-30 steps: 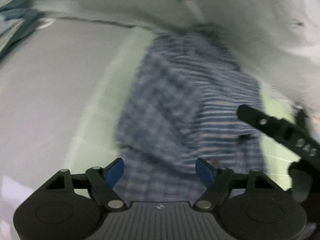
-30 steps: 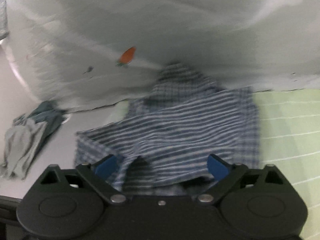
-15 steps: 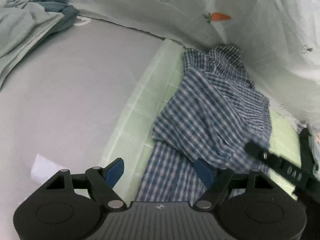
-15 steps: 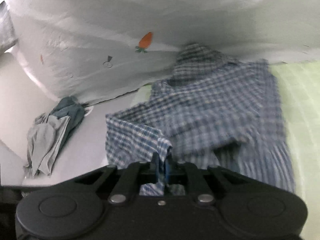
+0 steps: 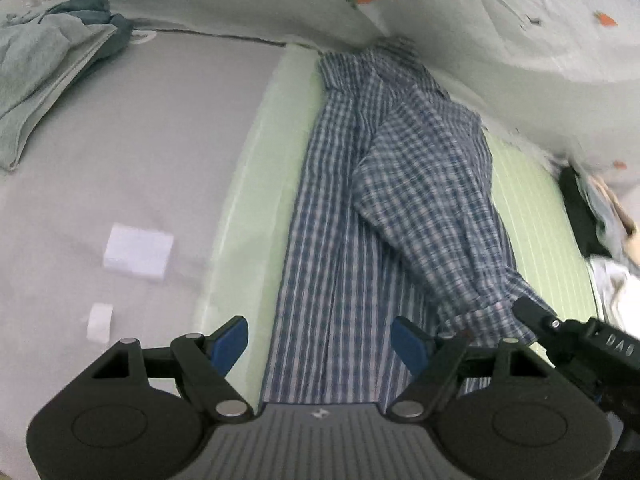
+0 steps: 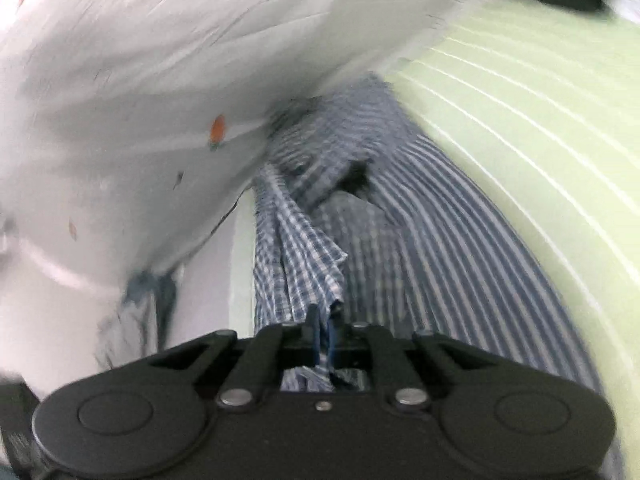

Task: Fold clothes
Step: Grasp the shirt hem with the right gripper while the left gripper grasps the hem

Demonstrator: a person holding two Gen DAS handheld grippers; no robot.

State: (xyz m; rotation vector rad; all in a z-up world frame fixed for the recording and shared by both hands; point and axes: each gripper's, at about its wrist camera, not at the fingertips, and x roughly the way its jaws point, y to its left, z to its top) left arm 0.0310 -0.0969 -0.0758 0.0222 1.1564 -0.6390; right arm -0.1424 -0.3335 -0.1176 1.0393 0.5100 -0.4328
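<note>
A blue and white checked shirt (image 5: 360, 208) lies lengthwise on a pale green striped mat (image 5: 256, 184), its collar at the far end against a white sheet. One sleeve (image 5: 432, 200) runs diagonally across the shirt's body to the lower right. My left gripper (image 5: 320, 344) hovers open over the shirt's near hem, nothing between its blue pads. My right gripper (image 6: 322, 336) is shut on the sleeve's cuff (image 6: 304, 276), the cloth pulled taut from its pads. In the left wrist view the right gripper (image 5: 532, 316) shows as a black finger at the cuff.
A white sheet with carrot prints (image 5: 440, 12) rises behind the mat. A grey-green garment pile (image 5: 48, 68) lies far left on the grey surface (image 5: 132, 140). Two white blocks (image 5: 138, 252) sit near the mat's left edge. Dark and light clothes (image 5: 600, 224) lie at the right.
My right gripper closed on the sleeve cuff and carried it across the shirt while rolling. My left gripper drew back toward the near hem, staying open.
</note>
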